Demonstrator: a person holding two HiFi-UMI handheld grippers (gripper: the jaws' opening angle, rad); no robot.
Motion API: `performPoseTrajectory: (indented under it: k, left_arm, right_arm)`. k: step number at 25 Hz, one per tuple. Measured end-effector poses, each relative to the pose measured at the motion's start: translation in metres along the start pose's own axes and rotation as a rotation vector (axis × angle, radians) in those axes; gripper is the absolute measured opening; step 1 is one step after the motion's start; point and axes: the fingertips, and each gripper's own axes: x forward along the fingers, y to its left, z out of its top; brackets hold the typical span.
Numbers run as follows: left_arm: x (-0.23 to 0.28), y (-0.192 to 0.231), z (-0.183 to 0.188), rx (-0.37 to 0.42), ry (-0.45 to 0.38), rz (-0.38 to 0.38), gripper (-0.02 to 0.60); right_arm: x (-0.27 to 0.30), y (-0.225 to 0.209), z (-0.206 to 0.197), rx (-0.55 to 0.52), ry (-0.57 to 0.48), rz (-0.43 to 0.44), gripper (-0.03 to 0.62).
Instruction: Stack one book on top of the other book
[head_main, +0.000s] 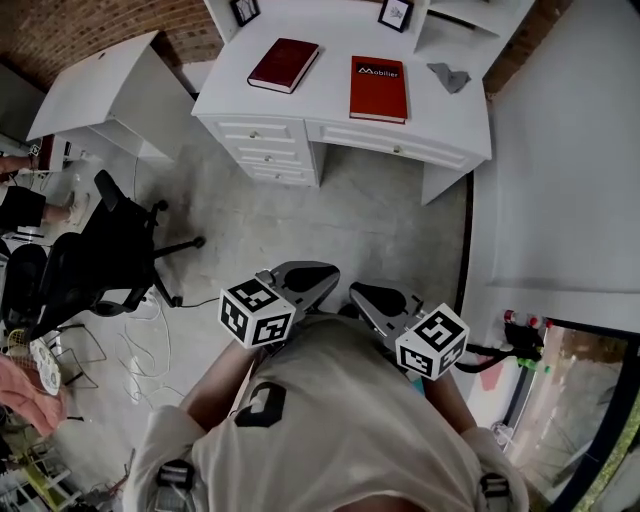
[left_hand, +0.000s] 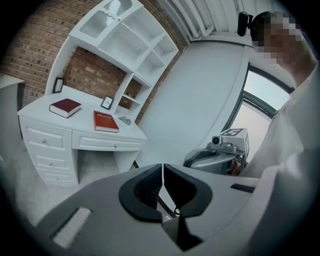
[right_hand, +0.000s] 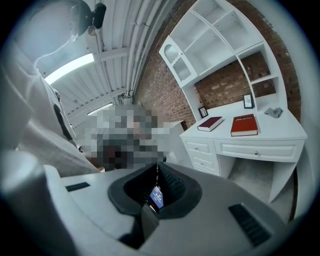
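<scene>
Left gripper (left_hand: 162, 175) and right gripper (right_hand: 157, 172) are both sitting pressed together, empty, well away from the worktop (head_main: 330, 108), where the maroon book (head_main: 284, 64) and red book (head_main: 378, 88) are lying apart. I'd be opening wide before reaching a book's edge.

Cut off by head view's top edge: left picture frame (head_main: 244, 10), right picture frame (head_main: 396, 13), back of tabletop (head_main: 335, 30).

Small grey thing (head_main: 449, 76) near tabletop's right corner: kind not tellable.

Smaller print under title on red book (head_main: 379, 88): too small to read.

Hidden under torso (head_main: 340, 420): both hands, rear of left claw (head_main: 308, 278) and right claw (head_main: 385, 300).

Blue-and-white tag (right_hand: 156, 196) at base of right claw's jaws: too small to identify.

Mosaic over right gripper view's middle left, left gripper view's upper right.
</scene>
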Motion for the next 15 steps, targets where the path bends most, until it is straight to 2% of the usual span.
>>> performPoseTrajectory:
  k: [9, 15]
  left_arm:
    - [-0.031, 0.049, 0.024, -0.086, -0.090, -0.014, 0.012]
    - [-0.047, 0.077, 0.039, -0.045, -0.125, 0.038, 0.012]
  right_arm:
    - [0.047, 0.002, 0.017, -0.039, 0.059, -0.014, 0.006]
    - [0.071, -0.002, 0.028, -0.058, 0.081, -0.031, 0.006]
